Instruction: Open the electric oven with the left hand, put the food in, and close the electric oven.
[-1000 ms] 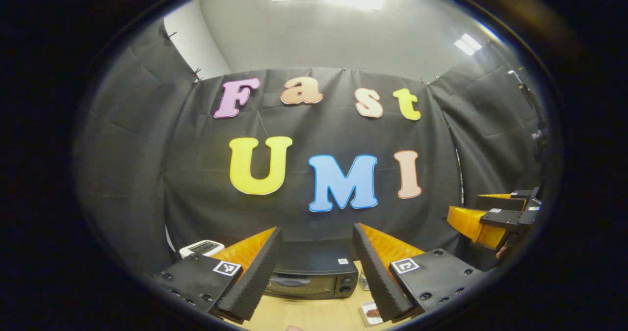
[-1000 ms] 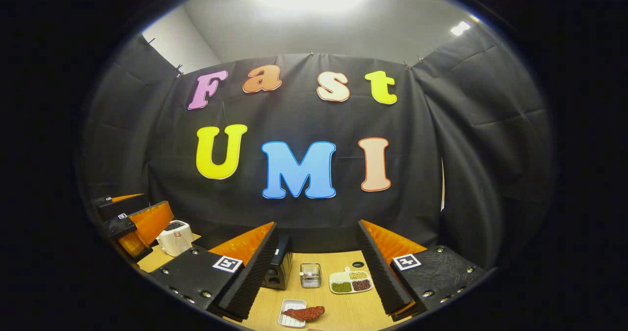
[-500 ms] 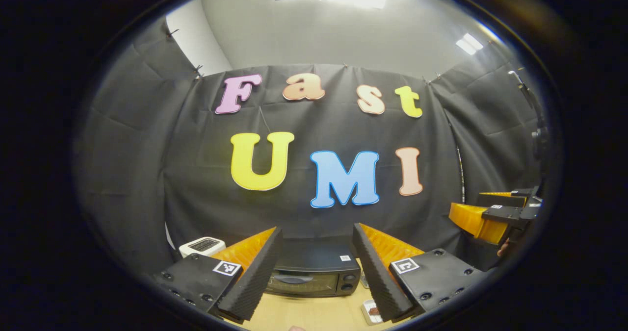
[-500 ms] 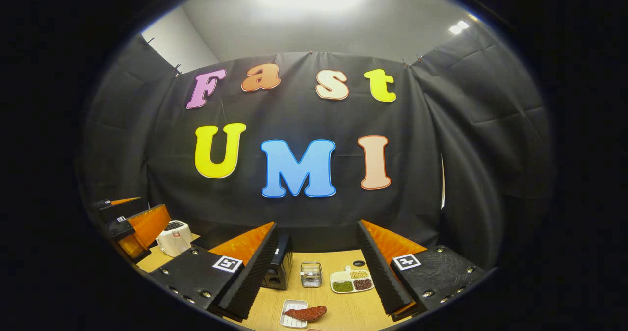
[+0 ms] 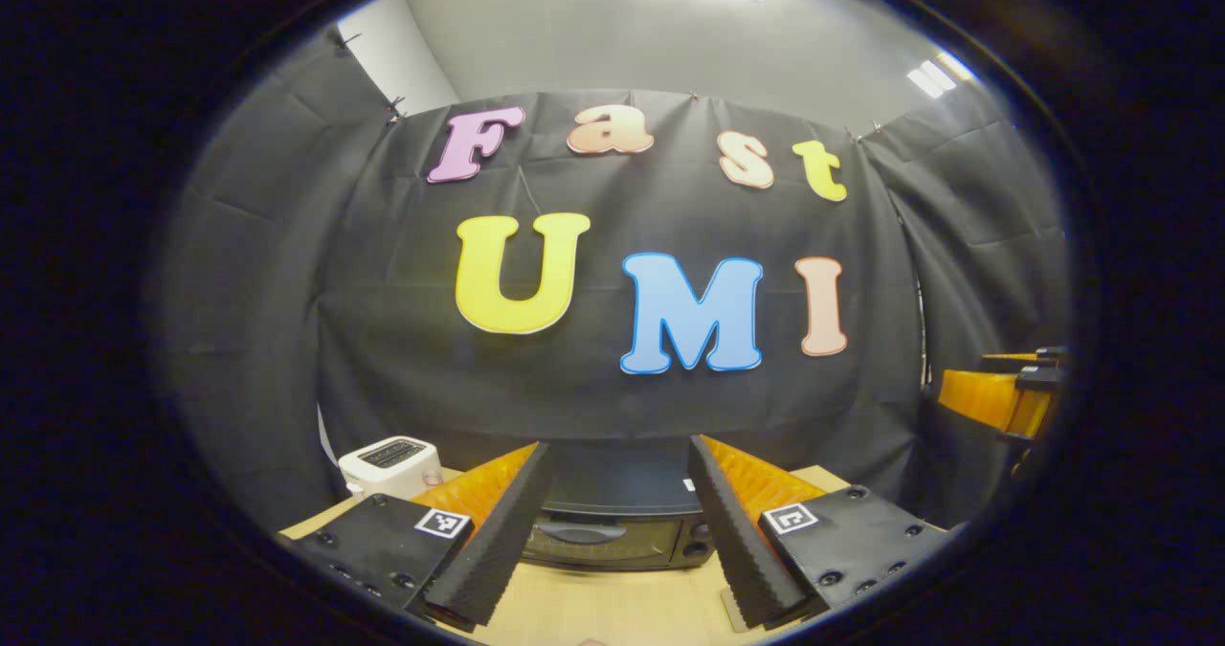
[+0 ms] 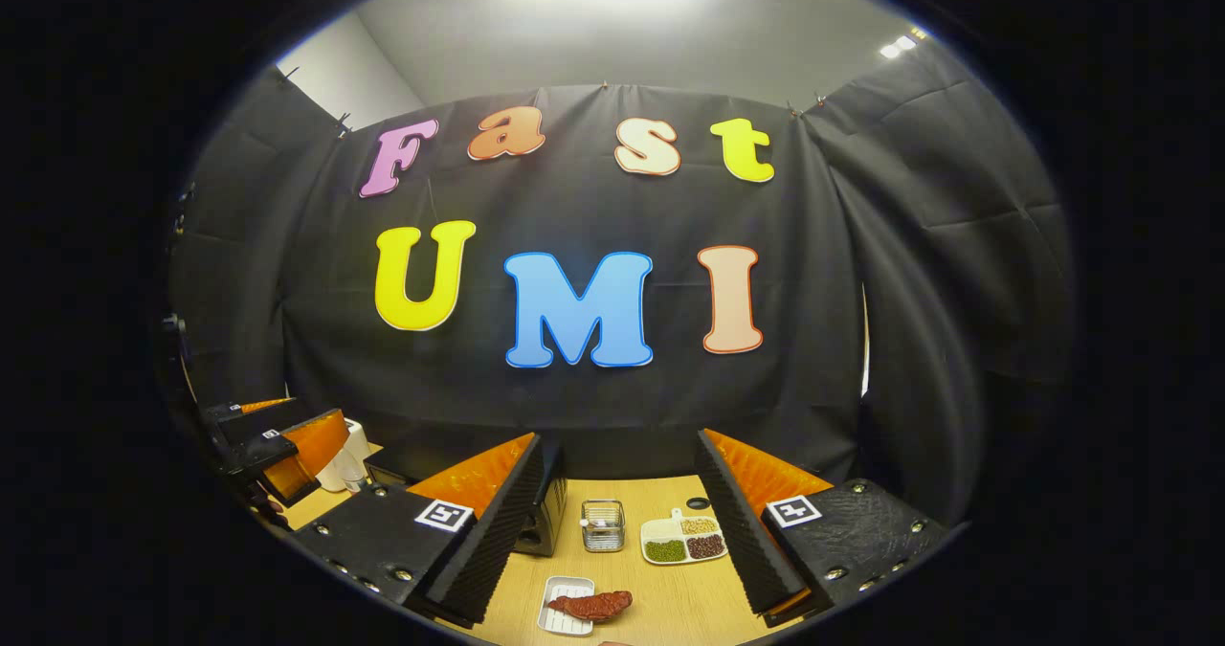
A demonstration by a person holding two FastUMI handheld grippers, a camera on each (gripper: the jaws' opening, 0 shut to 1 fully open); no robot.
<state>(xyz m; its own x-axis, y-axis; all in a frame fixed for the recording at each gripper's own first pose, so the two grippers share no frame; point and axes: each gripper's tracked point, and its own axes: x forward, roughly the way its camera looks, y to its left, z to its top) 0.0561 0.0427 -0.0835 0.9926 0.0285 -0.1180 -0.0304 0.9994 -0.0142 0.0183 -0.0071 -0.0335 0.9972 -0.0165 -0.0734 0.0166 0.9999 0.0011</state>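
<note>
— Oven first: where is the black electric oven with the closed glass door?

— On the light wooden table, framed by the left gripper, fingers wide apart, bare tabletop before its door.

— And the food?

— Reddish-brown meat on a white tray lies right of the oven, between the right gripper fingers, also spread.

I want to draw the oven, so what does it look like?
The oven is a small, dark box with a glossy front. Its door is shut, with a curved handle across the top and round knobs on its right. It stands upright on the wooden table, near the black cloth wall. Nothing grips it; the left gripper hangs open before it.
</note>
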